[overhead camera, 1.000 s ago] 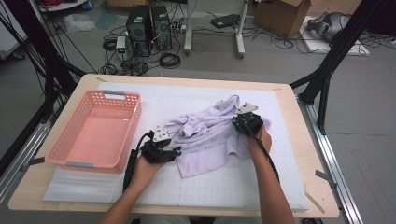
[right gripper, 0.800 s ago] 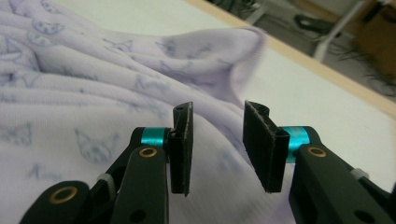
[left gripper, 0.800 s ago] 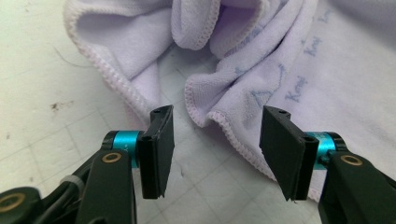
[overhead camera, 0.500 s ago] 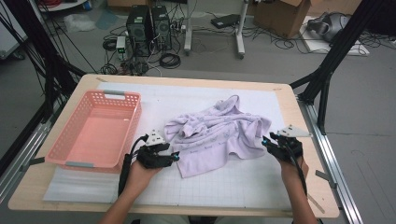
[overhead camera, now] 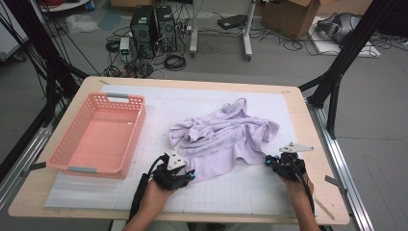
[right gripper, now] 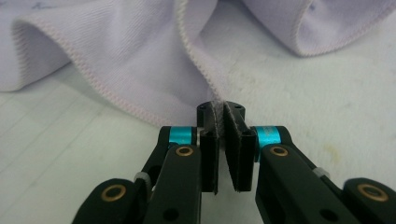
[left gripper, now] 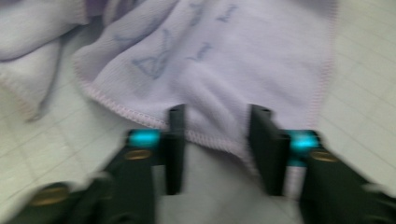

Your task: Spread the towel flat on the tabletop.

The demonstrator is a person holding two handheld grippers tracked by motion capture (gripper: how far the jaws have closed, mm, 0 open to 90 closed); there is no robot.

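A crumpled lilac towel (overhead camera: 223, 137) lies on the middle of the white gridded mat. My left gripper (overhead camera: 190, 175) sits at the towel's near edge. In the left gripper view, blurred, my left gripper (left gripper: 217, 114) is open and its jaws straddle the stitched hem of the towel (left gripper: 219, 60). My right gripper (overhead camera: 269, 161) is at the towel's near right corner. The right gripper view has my right gripper (right gripper: 223, 109) shut on that thin hem, with the towel (right gripper: 126, 60) fanning out beyond it.
A pink plastic basket (overhead camera: 137, 127) stands on the left of the table, with nothing in it. The mat (overhead camera: 240, 192) has bare room in front of the towel and to its right. The wooden table edge (overhead camera: 322, 159) runs close to my right hand.
My right gripper has moved from the towel's far middle to the near right, drawing a corner of the cloth out with it. My left gripper has shifted slightly nearer and right.
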